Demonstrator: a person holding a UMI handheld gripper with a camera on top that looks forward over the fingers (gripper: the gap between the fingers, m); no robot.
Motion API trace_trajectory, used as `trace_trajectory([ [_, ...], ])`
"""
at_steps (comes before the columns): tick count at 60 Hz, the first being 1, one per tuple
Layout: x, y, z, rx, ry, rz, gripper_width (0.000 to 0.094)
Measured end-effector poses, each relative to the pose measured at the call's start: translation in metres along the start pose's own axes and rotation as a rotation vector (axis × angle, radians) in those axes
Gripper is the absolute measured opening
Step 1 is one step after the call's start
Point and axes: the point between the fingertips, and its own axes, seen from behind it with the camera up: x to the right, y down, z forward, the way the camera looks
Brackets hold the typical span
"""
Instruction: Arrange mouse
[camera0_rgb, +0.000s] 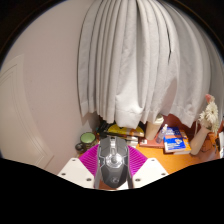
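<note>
Holding: the gripper (113, 170) has the mouse (112, 163) between its pink pads (92, 158) — both seem to press on it.
Mouse: up in the air, well above the table (185, 155).
Behind: white curtain (135, 55), blue box (175, 142).
Tip: squeeze softly, keep the mouse flat — lower it slowly onto a bare spot.

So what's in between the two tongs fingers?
In the gripper view, a grey mouse sits between the tongs' two fingers, flanked by their pink pads. Whether the pads actually press on it can't be told.
</note>
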Motion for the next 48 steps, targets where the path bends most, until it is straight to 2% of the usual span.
trace_trajectory([
  [8,0.075,0.024,-0.013,-0.013,0.052,0.023,0.0385],
  [16,0.144,0.09,-0.002,-0.076,0.139,0.092,0.0383],
  [22,0.172,0.159,0.013,-0.172,0.185,0.126,0.0382],
  [26,0.175,0.2,0.022,-0.247,0.178,0.117,0.0384],
  [35,0.163,0.255,0.032,-0.337,0.14,0.107,0.0384],
  [42,0.159,0.26,0.035,-0.304,0.142,0.143,0.0395],
  [48,0.159,0.26,0.036,-0.286,0.141,0.123,0.0476],
])
